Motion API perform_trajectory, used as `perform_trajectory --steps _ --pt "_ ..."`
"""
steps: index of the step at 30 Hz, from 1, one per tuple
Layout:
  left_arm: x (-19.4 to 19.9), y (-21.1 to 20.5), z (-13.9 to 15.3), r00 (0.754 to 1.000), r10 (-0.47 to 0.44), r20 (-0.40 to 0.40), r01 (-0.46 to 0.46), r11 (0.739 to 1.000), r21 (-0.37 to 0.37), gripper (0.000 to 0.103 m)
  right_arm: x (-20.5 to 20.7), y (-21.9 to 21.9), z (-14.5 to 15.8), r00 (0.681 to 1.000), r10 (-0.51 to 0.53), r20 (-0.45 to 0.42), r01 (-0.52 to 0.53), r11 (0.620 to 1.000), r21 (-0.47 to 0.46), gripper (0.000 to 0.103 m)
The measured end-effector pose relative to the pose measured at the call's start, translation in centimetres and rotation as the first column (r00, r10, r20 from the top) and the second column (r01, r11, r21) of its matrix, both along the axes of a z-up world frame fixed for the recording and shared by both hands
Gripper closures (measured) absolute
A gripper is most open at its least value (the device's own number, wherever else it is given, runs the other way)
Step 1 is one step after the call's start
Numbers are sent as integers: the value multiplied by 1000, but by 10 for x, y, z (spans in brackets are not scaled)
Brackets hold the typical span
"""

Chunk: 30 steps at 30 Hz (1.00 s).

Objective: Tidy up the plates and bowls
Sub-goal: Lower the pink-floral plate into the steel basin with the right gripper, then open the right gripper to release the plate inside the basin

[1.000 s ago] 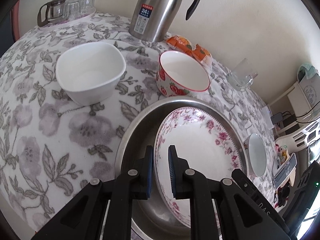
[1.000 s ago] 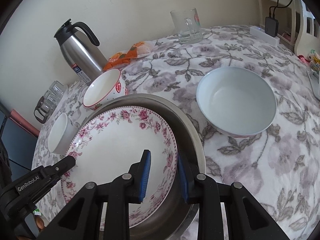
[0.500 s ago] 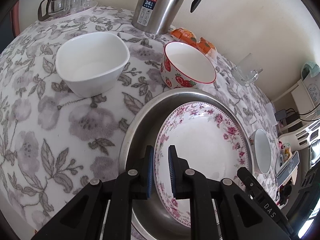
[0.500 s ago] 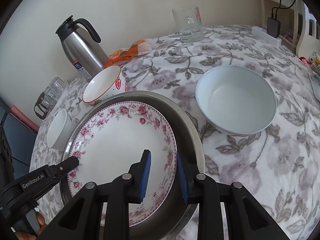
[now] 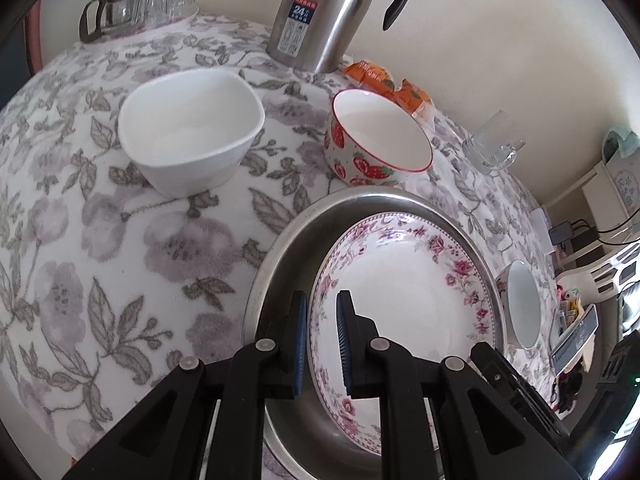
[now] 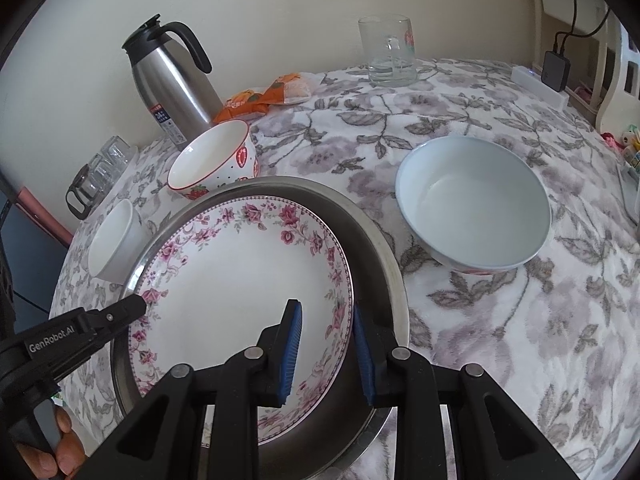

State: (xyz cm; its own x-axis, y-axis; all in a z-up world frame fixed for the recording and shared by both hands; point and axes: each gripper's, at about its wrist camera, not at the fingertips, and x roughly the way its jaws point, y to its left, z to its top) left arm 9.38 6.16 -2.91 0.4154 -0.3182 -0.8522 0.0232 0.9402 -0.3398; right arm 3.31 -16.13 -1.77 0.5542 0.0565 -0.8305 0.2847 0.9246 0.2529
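Observation:
A floral-rimmed plate [image 5: 408, 288] [image 6: 240, 276] sits tilted inside a steel basin [image 5: 280, 248] [image 6: 380, 248]. My left gripper [image 5: 322, 312] is shut on the plate's left rim, and its tip also shows in the right wrist view. My right gripper [image 6: 326, 320] is shut on the plate's right rim. A white squarish bowl [image 5: 188, 140] stands left of the basin. A strawberry bowl [image 5: 376, 140] [image 6: 216, 160] touches the basin's far edge. A pale blue bowl [image 6: 472, 200] stands to the right.
A steel thermos jug [image 5: 320, 12], an orange snack packet [image 6: 264, 96] and a glass mug [image 6: 390, 52] stand along the wall. A glass teapot with cups [image 5: 136, 4] is at the far left. A power strip with charger [image 6: 540, 80] lies at the table's right edge.
The right wrist view has rolled slightly. Both grippers keep their hold on the plate, which stays in the basin.

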Motion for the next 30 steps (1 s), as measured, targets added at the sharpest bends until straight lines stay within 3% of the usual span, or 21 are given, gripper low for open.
perform_trajectory --steps 9,15,30 --pt "-1 -2 0 1000 -15 8 15 1000 15 89 -1 4 1 1000 26 1 -25 999 -30 72" --pt "2 1 -16 997 -10 -77 7 999 -45 89 -3 4 3 999 37 6 -36 999 -37 72" --pt "-3 -4 -1 999 -38 -2 38 999 4 89 -8 7 10 997 75 33 -73 996 -55 71"
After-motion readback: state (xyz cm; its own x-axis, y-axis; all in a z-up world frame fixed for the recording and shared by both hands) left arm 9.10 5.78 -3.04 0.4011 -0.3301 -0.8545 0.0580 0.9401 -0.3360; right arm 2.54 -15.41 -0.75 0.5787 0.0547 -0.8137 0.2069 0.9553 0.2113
